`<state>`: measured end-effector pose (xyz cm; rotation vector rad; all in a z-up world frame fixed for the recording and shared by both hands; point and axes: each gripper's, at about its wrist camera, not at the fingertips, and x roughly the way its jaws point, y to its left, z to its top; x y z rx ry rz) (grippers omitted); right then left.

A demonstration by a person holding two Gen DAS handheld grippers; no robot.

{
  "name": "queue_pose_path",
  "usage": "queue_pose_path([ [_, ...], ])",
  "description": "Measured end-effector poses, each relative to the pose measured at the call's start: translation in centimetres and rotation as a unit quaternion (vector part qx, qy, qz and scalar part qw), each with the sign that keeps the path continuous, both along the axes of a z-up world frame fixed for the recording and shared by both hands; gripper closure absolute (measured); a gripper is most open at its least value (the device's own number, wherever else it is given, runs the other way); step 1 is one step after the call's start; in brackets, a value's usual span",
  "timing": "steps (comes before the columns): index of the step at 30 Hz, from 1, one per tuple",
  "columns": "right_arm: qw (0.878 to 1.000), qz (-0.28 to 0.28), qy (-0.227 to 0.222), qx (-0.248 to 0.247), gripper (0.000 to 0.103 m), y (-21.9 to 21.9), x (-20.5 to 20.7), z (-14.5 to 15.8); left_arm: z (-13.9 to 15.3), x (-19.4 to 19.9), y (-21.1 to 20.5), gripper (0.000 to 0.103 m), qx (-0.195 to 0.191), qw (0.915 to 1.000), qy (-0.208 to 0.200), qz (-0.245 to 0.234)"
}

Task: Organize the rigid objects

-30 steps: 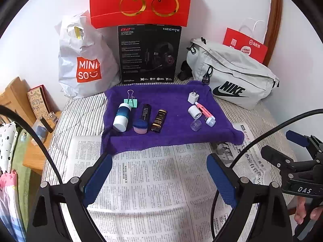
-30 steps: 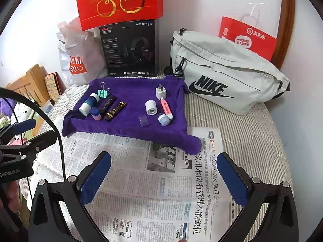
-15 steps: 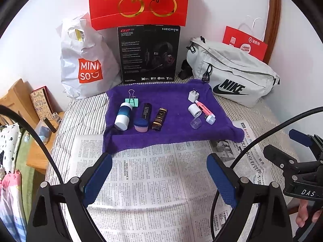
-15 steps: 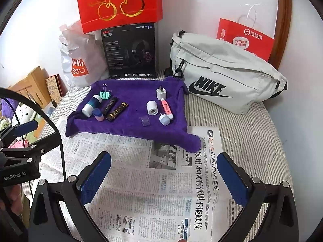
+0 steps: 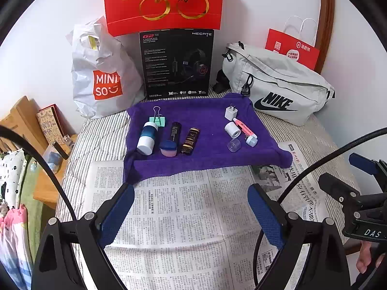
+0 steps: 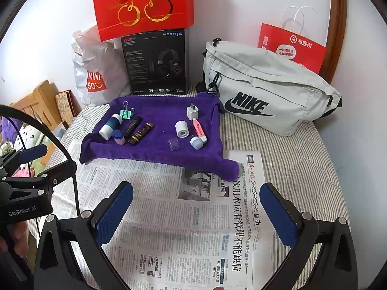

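Observation:
A purple towel (image 5: 205, 113) (image 6: 159, 111) lies on the bed with small items on it. On its left are a blue-white bottle (image 5: 146, 138) (image 6: 110, 126), a green binder clip (image 5: 157, 120), a black tube (image 5: 175, 131), a brown-gold tube (image 5: 190, 141) and a small pink-blue jar (image 5: 168, 148). On its right are a white plug (image 5: 230, 112) (image 6: 192, 112), a white roll (image 5: 232, 130), a pink highlighter (image 5: 244, 130) and a clear cap (image 5: 234, 144). My left gripper (image 5: 191, 193) and right gripper (image 6: 196, 192) are open and empty over the newspaper (image 5: 183, 207), short of the towel.
Behind the towel stand a black headset box (image 5: 177, 64), a white Miniso bag (image 5: 101, 77), a red gift bag (image 5: 164, 2), a grey Nike bag (image 5: 278, 89) and a red paper bag (image 5: 292, 50). A wooden shelf (image 5: 21, 123) is off the bed's left edge.
Both grippers have drawn back and risen slightly, so the towel and items look a little smaller and farther. Nothing on the towel has moved.

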<state>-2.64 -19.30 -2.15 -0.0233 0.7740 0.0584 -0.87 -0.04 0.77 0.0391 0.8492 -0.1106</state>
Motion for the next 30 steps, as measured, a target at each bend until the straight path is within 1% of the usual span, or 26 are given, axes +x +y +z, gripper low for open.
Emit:
queue_pose_path([
  [9,1.000,0.001,-0.003,0.001,0.000,0.06,-0.23,0.16,0.07,0.13,0.83,0.008,0.000,1.0000,0.000,0.000],
  [30,1.000,0.001,-0.004,0.000,0.000,0.03,-0.55,0.42,0.17,-0.08,0.86,0.008,0.005,1.0000,-0.001,-0.003],
])
